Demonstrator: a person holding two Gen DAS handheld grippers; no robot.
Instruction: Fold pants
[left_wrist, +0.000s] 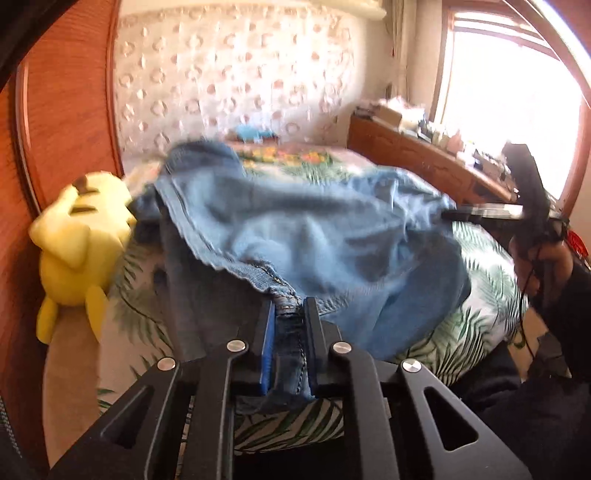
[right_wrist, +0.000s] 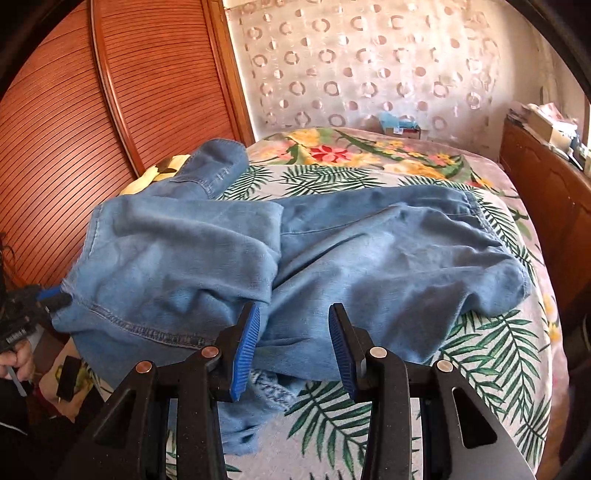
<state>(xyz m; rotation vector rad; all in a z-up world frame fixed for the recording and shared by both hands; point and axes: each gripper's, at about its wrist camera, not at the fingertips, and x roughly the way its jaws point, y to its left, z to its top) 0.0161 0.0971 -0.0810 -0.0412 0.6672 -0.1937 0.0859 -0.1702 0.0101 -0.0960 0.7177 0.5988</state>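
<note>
Our left gripper (left_wrist: 289, 314) and right gripper (right_wrist: 294, 321) share one build: black slotted plastic arms, round silver screw heads at the joints, and ribbed blue pads (right_wrist: 244, 350) lining the fingers. A thin black cable trails over our right hand (left_wrist: 535, 266) (bare skin, dark sleeve below).

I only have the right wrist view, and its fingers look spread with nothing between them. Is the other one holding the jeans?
Observer: Yes. The left hand-held gripper is shut on a stitched seam of the jeans.
Operator: What's that yellow thing peeking out behind the jeans?
Observer: A yellow plush toy, lying at the bed's edge by the wooden door.
Operator: Any window nearby?
Observer: Yes, a bright window above the wooden dresser.
</note>
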